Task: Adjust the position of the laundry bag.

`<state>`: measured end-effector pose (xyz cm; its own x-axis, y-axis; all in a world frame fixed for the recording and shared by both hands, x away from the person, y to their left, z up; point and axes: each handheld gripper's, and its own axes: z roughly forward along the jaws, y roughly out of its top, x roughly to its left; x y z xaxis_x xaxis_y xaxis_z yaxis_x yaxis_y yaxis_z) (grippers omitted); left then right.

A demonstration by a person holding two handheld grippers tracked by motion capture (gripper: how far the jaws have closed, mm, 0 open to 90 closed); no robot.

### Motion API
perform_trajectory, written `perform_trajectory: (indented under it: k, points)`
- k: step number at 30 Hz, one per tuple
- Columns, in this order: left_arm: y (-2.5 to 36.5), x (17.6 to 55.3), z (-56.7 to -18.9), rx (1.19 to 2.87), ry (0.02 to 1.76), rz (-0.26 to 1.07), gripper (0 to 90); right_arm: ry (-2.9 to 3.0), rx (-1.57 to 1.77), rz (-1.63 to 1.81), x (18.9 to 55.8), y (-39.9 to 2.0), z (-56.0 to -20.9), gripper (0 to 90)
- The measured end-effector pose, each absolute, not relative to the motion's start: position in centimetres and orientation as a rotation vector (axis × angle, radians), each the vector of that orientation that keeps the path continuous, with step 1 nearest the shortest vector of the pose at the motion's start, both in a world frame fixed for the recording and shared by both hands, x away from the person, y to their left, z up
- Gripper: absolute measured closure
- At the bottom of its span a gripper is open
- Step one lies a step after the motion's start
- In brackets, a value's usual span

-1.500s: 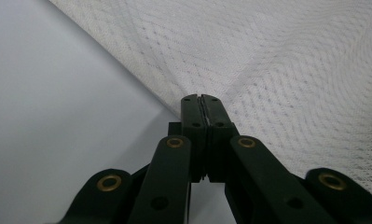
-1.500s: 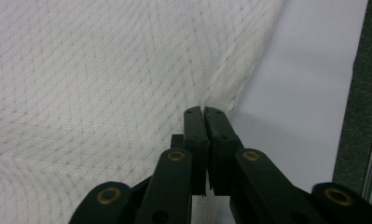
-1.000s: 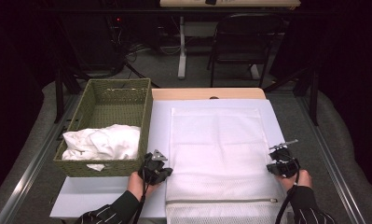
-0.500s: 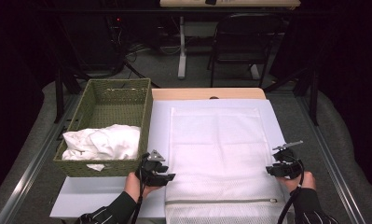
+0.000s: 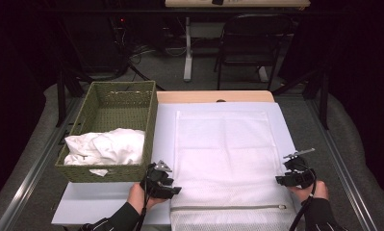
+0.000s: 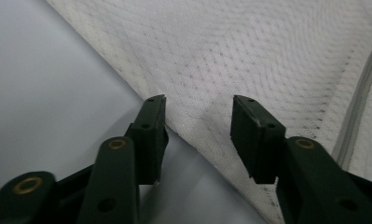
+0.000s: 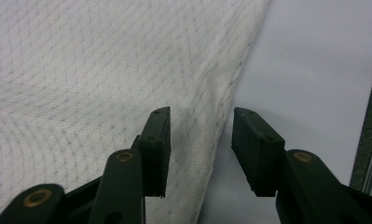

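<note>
A white mesh bag [image 5: 223,159] with a zipper [image 5: 228,208] near its front end lies flat on the white mat [image 5: 98,202]. My left gripper [image 5: 174,190] sits at the bag's left edge. In the left gripper view the jaws [image 6: 197,109] stand apart astride that edge [image 6: 183,121], pads not pressing; they have just been opening, then eased in slightly. My right gripper [image 5: 280,180] is at the bag's right edge. Its jaws [image 7: 200,121] straddle the hem [image 7: 221,102] without gripping and have just been opening.
A green woven basket [image 5: 83,120] stands on the mat's left side with crumpled white cloth [image 5: 105,147] in its near half. A wooden board edge [image 5: 213,96] shows behind the mat. A dark chair [image 5: 249,43] and table legs stand beyond the table.
Both grippers have slid slightly toward the near edge of the table. The bag lies flat in the same place.
</note>
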<state>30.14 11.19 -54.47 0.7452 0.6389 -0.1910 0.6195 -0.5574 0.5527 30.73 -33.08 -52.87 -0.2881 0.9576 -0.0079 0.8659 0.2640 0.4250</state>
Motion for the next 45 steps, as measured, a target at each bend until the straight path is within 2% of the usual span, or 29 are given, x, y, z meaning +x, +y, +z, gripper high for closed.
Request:
perform_trajectory:
  k: [5,6,7,8,11,14,20,45]
  points:
    - [10.9,29.7,-54.6,2.354,0.931,0.153,68.5,2.291,1.670,0.482,30.9,-32.7,-53.1,62.8]
    - [10.9,29.7,-54.6,2.354,0.931,0.153,72.2,2.291,1.670,0.482,30.9,-32.7,-53.1,62.8]
    - [10.9,29.6,-54.6,2.349,0.929,0.160,75.3,2.290,1.685,0.491,30.9,-32.5,-53.1,67.1]
    - [10.8,29.6,-54.6,2.348,0.925,0.161,75.3,2.290,1.685,0.491,30.9,-32.5,-53.1,67.1]
    - [10.6,29.5,-54.7,2.341,0.913,0.154,83.1,2.301,1.667,0.490,30.9,-32.3,-53.1,72.6]
    - [10.8,29.7,-54.8,2.326,0.914,0.124,87.4,2.307,1.646,0.492,30.9,-32.0,-53.2,81.6]
    - [11.0,30.0,-54.8,2.312,0.933,0.093,88.3,2.310,1.609,0.466,31.2,-31.1,-53.1,87.3]
    - [12.6,31.2,-54.5,2.266,1.064,0.144,88.5,2.348,1.561,0.466,33.3,-29.5,-53.1,87.7]
